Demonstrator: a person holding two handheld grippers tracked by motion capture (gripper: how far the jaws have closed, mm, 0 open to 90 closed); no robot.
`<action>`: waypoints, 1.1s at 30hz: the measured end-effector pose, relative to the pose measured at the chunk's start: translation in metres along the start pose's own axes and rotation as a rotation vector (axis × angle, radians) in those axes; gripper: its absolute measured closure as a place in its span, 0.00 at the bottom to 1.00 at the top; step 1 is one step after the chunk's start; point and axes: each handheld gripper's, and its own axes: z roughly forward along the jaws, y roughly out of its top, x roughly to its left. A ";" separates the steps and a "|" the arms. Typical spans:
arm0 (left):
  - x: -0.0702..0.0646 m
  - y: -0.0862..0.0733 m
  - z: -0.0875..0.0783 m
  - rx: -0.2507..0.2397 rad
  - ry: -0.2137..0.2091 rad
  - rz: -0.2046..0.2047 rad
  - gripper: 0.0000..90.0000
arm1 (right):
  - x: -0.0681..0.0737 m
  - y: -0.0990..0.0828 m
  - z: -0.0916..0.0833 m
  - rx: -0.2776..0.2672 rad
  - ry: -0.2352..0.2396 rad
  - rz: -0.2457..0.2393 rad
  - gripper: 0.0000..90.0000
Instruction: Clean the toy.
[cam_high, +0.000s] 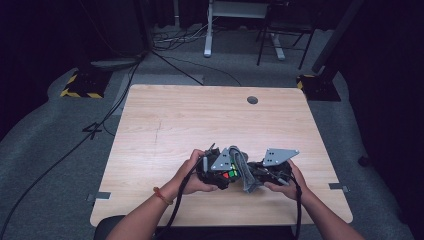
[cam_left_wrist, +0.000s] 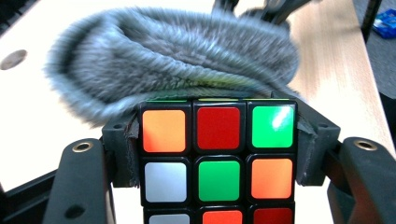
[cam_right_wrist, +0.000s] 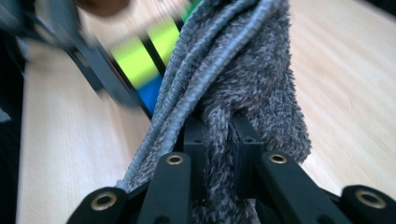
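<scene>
A Rubik's cube (cam_left_wrist: 217, 158) with orange, red, green and white stickers sits clamped between the jaws of my left gripper (cam_left_wrist: 217, 154); in the high view the cube (cam_high: 229, 173) shows red and green near the table's front middle. A grey fluffy cloth (cam_left_wrist: 173, 60) lies folded against the cube's far face. My right gripper (cam_right_wrist: 217, 140) is shut on that cloth (cam_right_wrist: 247, 88), pinching a fold of it. Behind the cloth, the right gripper view catches blurred yellow-green and blue faces of the cube (cam_right_wrist: 140, 60). In the high view both grippers (cam_high: 212, 170) (cam_high: 272, 172) meet, the cloth (cam_high: 245, 172) between them.
The light wooden table (cam_high: 200, 120) has a round cable hole (cam_high: 252, 100) near its far edge. Cables trail from both grippers off the front edge. Beyond the table lie grey carpet, floor cables and stand legs.
</scene>
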 end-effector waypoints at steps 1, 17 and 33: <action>0.001 0.000 -0.002 -0.015 0.000 -0.004 0.37 | -0.003 -0.003 0.002 0.015 0.005 0.018 0.89; 0.004 -0.002 -0.006 -0.101 -0.025 -0.047 0.36 | -0.003 -0.009 0.011 -0.047 0.179 0.083 0.89; 0.001 -0.005 0.001 0.006 -0.022 -0.012 0.36 | -0.004 -0.003 -0.005 -0.105 0.137 0.079 0.89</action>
